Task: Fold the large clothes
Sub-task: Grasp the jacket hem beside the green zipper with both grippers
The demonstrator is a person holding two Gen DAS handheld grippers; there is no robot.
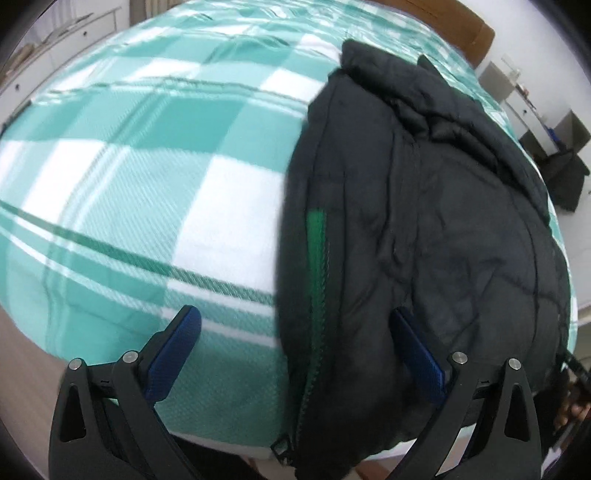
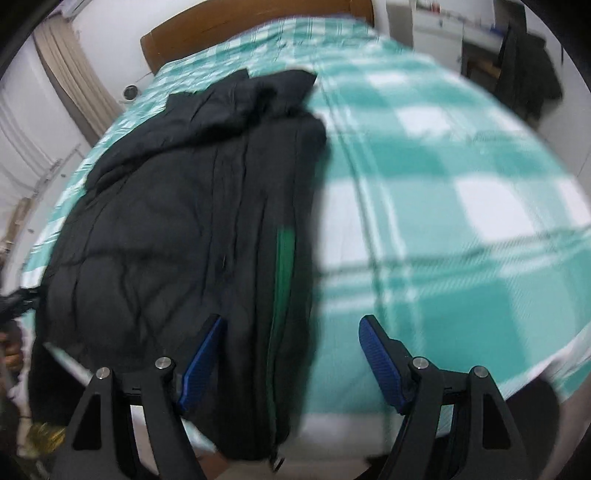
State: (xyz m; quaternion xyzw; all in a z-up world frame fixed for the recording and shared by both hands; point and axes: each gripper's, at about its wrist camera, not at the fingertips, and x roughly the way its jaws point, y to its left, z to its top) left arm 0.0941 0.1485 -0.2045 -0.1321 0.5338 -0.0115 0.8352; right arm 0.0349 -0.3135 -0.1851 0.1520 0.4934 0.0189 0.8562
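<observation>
Nearest the cameras, the left gripper (image 1: 295, 354) and right gripper (image 2: 291, 354) both hang with jaws released and empty over the near hem of the black jacket (image 1: 424, 221), likely so each can take a corner. Beyond them the jacket lies lengthwise on the checked bed (image 1: 147, 166), folded along its green zip (image 2: 282, 273), collar towards the headboard (image 2: 221, 26), ready to be doubled over
</observation>
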